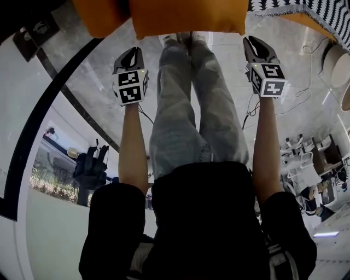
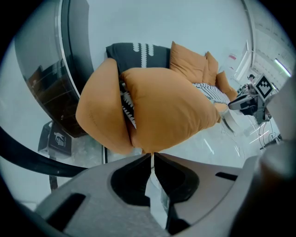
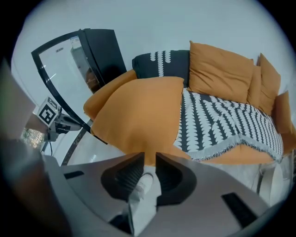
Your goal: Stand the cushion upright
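Observation:
A large orange cushion (image 1: 186, 16) leans out over the sofa's front edge, just past my shoes. In the left gripper view this cushion (image 2: 166, 106) fills the middle, its lower corner hanging just beyond the tips. My left gripper (image 1: 134, 51) (image 2: 152, 155) is shut with nothing in it, a little short of the cushion. My right gripper (image 1: 252, 40) (image 3: 148, 157) hovers by the cushion's (image 3: 138, 115) right lower corner. Its jaws stand a narrow gap apart, and the orange edge shows beyond that gap, not pinched.
A second orange cushion (image 2: 101, 109) leans at the left. A black-and-white patterned throw (image 3: 222, 120) covers the sofa seat, with more orange cushions (image 3: 222, 69) and a black patterned one (image 3: 159, 65) behind. My legs (image 1: 191, 109) stand between the grippers. Cables (image 1: 306, 93) lie on the marble floor at right.

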Demonstrator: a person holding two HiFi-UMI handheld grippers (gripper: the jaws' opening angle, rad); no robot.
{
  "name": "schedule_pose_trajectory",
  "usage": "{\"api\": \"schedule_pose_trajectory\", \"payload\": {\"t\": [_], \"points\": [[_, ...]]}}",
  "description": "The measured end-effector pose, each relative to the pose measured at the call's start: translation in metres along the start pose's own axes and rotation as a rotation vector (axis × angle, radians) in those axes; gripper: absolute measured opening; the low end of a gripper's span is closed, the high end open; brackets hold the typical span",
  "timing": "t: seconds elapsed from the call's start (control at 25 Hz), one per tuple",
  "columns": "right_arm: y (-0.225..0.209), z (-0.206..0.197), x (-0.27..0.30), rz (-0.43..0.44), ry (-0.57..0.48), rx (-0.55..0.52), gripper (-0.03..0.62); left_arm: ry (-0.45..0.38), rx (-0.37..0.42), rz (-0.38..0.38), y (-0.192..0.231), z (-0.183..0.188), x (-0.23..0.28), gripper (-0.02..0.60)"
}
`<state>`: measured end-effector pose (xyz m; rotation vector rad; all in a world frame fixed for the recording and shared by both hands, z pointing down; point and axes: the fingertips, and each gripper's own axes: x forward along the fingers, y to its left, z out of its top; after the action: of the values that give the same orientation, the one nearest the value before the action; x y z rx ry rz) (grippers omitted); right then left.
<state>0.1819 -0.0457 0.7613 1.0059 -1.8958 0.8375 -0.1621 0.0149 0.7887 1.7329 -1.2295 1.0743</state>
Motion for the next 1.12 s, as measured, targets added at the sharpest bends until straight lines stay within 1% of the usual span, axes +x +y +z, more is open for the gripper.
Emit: {"api": "schedule_pose_trajectory", "payload": {"t": [0.04,0.08,0.16,0.24,0.4,0.48,0.56,0.68,0.8,0.96,1.04,1.08,1.12], "points": [[-0.001,-0.005,0.005,0.004,0.019,-0.008,0.091,0.007,0.010,-0.003,0.000,-0.002,0.005,0.014],[-0.002,-0.009,0.010,0.008,0.041,-0.017,0.126,0.015,0.020,-0.004,0.001,-0.003,0.010,0.014],[-0.006,-0.018,0.020,0.007,0.081,-0.048,0.127,0.029,0.034,-0.006,0.001,-0.006,0.020,0.026],[-0.010,-0.025,0.028,0.002,0.112,-0.080,0.127,0.049,0.045,-0.006,0.001,-0.009,0.029,0.074],[-0.015,-0.036,0.045,-0.002,0.171,-0.133,0.129,0.095,0.090,0.004,0.003,-0.016,0.046,0.112],[-0.019,-0.042,0.052,-0.006,0.200,-0.156,0.132,0.115,0.122,0.006,0.003,-0.019,0.053,0.118],[-0.022,-0.045,0.059,-0.008,0.221,-0.167,0.135,0.132,0.141,0.011,0.006,-0.022,0.059,0.120],[-0.023,-0.045,0.067,-0.003,0.236,-0.170,0.142,0.148,0.144,0.028,0.010,-0.025,0.066,0.120],[-0.023,-0.047,0.073,0.003,0.256,-0.185,0.146,0.139,0.144,0.031,0.009,-0.019,0.072,0.120],[-0.022,-0.049,0.077,0.004,0.266,-0.181,0.146,0.127,0.169,0.028,0.007,-0.011,0.076,0.118],[-0.022,-0.049,0.079,-0.003,0.262,-0.171,0.144,0.125,0.175,0.029,0.006,-0.009,0.079,0.104],[-0.022,-0.048,0.079,-0.012,0.258,-0.168,0.132,0.122,0.177,0.030,0.005,-0.008,0.080,0.088],[-0.023,-0.047,0.079,-0.023,0.255,-0.165,0.096,0.119,0.180,0.032,0.004,-0.006,0.080,0.075]]}}
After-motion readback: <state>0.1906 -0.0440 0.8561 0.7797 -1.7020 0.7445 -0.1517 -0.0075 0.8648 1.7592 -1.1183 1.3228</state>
